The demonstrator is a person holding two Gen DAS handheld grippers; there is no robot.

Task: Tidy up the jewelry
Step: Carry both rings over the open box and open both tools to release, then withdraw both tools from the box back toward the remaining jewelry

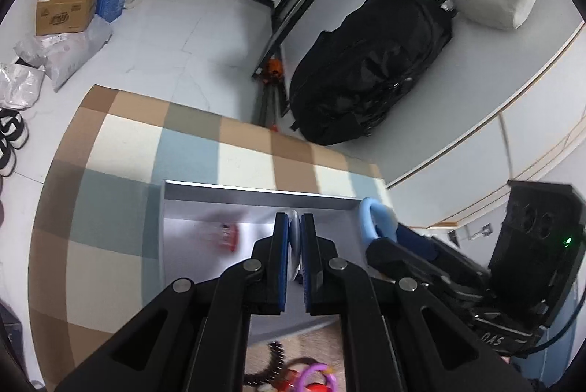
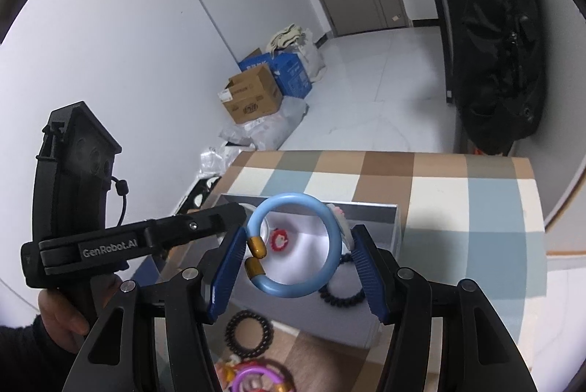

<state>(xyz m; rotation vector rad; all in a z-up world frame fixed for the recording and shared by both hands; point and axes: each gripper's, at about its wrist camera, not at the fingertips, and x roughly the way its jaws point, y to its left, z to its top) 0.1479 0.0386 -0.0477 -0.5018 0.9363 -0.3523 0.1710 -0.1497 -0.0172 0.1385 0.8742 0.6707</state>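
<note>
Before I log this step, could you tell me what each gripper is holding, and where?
The right gripper clamps the light-blue, gold-capped bangle across its sides. The left gripper pinches a thin whitish piece by its edge.

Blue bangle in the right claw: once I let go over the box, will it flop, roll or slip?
The blue bangle keeps a full ring shape between the pads, so probably rigid, not floppy. Its glossy surface suggests it could slip. Being round, it may roll or wobble on landing, though the box walls should contain it.
</note>
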